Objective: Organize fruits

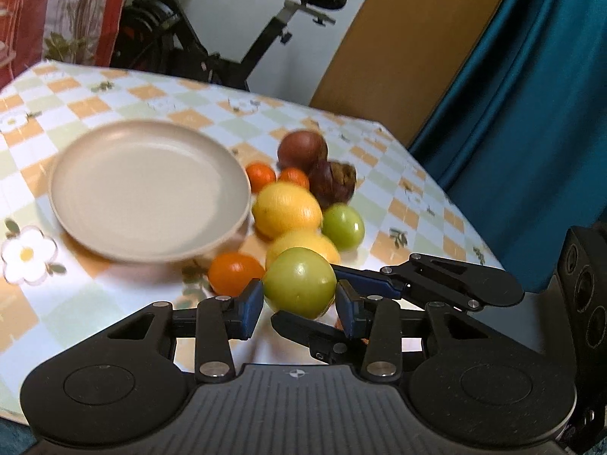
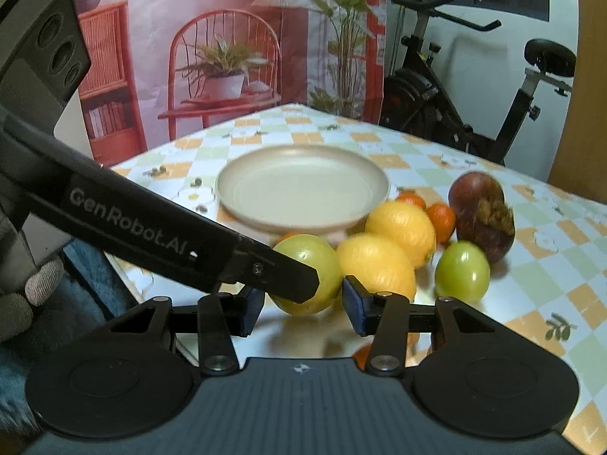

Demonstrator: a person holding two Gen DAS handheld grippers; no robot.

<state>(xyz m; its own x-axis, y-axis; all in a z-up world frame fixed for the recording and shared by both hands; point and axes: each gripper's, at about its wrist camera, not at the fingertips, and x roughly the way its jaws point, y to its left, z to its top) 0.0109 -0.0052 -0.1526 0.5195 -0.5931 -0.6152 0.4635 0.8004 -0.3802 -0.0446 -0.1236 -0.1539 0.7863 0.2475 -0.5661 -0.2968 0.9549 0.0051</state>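
A green fruit (image 1: 299, 282) sits at the near end of a fruit cluster on the checkered table, and both grippers close around it. My left gripper (image 1: 299, 305) has its blue pads pressed on the fruit's left and right sides. My right gripper (image 2: 303, 311) comes in from the right, and its fingers (image 1: 379, 284) touch the same green fruit (image 2: 307, 265) front and back. A left gripper finger (image 2: 296, 280) crosses in front of the fruit. Behind lie two lemons (image 1: 286, 208) (image 1: 303, 246), a second green fruit (image 1: 343, 225), small oranges (image 1: 235, 273) and two dark purple fruits (image 1: 302, 149). The beige plate (image 1: 148, 189) holds nothing.
The plate (image 2: 303, 189) stands just behind and left of the cluster. The table edge (image 1: 455, 204) runs close on the right beside a blue curtain (image 1: 531, 113). An exercise bike (image 2: 474, 94) stands behind the table. A gloved hand (image 2: 22, 295) holds the left tool.
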